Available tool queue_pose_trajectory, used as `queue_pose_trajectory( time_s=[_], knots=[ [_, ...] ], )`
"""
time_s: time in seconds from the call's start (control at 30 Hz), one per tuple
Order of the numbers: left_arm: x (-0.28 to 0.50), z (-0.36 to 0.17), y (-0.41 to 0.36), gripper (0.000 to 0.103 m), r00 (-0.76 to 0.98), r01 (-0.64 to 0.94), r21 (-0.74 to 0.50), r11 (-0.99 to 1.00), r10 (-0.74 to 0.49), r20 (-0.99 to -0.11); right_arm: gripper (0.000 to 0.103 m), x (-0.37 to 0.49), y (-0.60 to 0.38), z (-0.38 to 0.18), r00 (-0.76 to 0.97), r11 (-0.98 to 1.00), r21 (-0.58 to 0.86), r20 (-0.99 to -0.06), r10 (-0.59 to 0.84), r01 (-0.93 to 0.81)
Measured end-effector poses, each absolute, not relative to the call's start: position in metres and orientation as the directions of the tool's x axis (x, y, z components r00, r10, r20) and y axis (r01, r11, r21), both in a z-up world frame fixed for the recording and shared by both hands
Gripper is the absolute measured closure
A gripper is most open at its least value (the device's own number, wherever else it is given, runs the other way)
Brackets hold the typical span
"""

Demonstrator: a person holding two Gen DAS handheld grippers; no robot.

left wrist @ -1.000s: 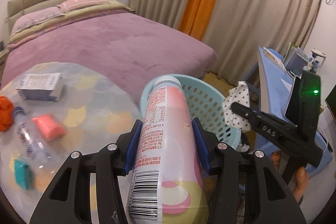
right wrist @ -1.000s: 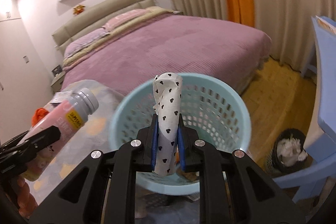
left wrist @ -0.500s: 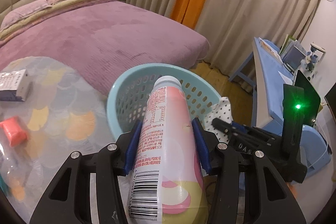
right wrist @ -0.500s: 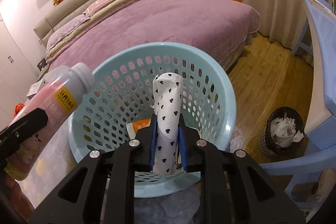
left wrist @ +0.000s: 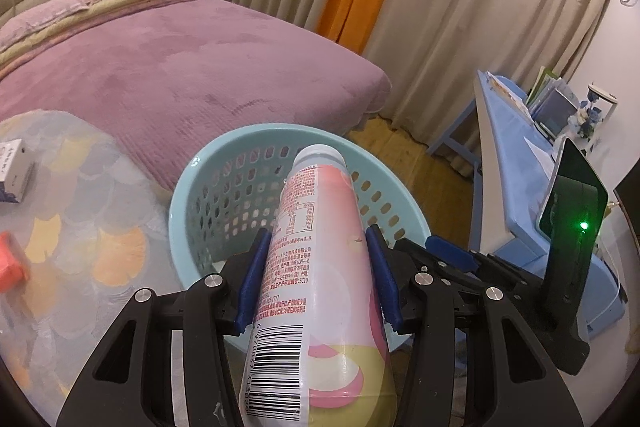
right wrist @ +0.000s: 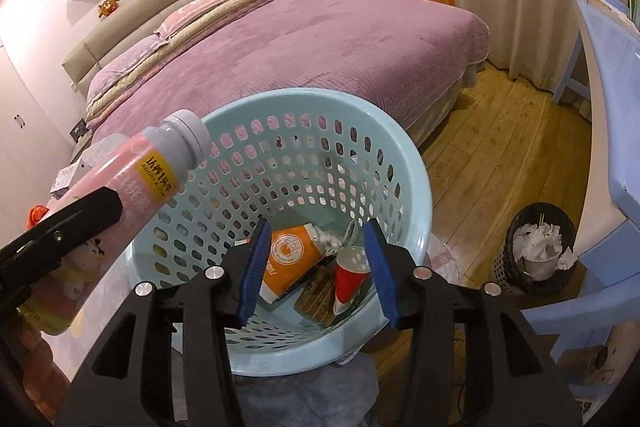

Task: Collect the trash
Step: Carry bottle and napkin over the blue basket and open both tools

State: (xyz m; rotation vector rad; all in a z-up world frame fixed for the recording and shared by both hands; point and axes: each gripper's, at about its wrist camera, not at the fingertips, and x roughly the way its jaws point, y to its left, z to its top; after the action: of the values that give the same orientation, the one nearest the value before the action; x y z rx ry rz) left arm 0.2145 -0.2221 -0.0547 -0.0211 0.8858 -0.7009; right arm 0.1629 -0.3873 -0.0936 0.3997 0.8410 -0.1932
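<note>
Two grippers: both over the basket mouth.
Left gripper point(left wrist: 318, 279): blue pads pinch the pink-and-white plastic drink bottle point(left wrist: 320, 275) at mid-body, one pad on each side.
Bottle axis: long axis runs along the fingers; grey cap end points forward and away from the camera, out over the near rim of the round pale-blue perforated plastic basket point(left wrist: 192, 195); base end lies back between the finger frames.
Bottle writing: barcode near the base, digits partly readable, "6 97003..."; red Chinese print in blocks above it; a small table ending "11%". In the right wrist view the same bottle point(right wrist: 132, 183) carries a yellow tag with Chinese characters and "ADOPT A COW" below the grey cap, which overlaps the basket's left rim.
Right gripper point(right wrist: 316, 267): blue pads spread wide apart, nothing between them; it looks down into the basket point(right wrist: 416, 187).
Basket contents: orange-and-white paper pouch point(right wrist: 288, 259) with a round logo and a line of Chinese characters; red cone-shaped paper cup point(right wrist: 348, 279) lying on its side just beside it; brown flat packet partly under both; crumpled white scrap behind them.
Table at left: translucent cover with yellow and orange scallop pattern point(left wrist: 80, 227); white carton point(left wrist: 16, 171) and orange-red block point(left wrist: 10, 263) on it, print too small to read.
Room: purple-covered bed point(right wrist: 320, 47); black mesh bin with white tissues point(right wrist: 536, 247) on the wooden floor; blue desk point(left wrist: 516, 155).
</note>
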Motion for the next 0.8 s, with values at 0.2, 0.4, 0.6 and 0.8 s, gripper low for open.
queue_pose_trajectory(
  time_s=[0.2,0.4,0.6,0.8],
  knots=[
    [0.214,-0.052,-0.211,0.04,0.449,0.533,-0.317,0.785,-0.579,-0.681,0.058,0.161,-0.385,-0.09,0.661,0.913,0.266,-0.751,-0.006,0.311],
    [0.203,-0.048,-0.192,0.04,0.475,0.522,-0.315,0.793,-0.577,-0.665,0.058,0.159,-0.379,-0.085,0.669,0.916,0.265,-0.743,-0.005,0.301],
    [0.19,-0.041,-0.162,0.04,0.508,0.504,-0.323,0.801,-0.578,-0.639,0.058,0.16,-0.363,-0.075,0.681,0.926,0.264,-0.732,0.009,0.271],
    [0.171,-0.031,-0.123,0.04,0.562,0.467,-0.329,0.821,-0.562,-0.607,0.058,0.161,-0.337,-0.064,0.694,0.942,0.257,-0.719,0.037,0.216]
  ],
)
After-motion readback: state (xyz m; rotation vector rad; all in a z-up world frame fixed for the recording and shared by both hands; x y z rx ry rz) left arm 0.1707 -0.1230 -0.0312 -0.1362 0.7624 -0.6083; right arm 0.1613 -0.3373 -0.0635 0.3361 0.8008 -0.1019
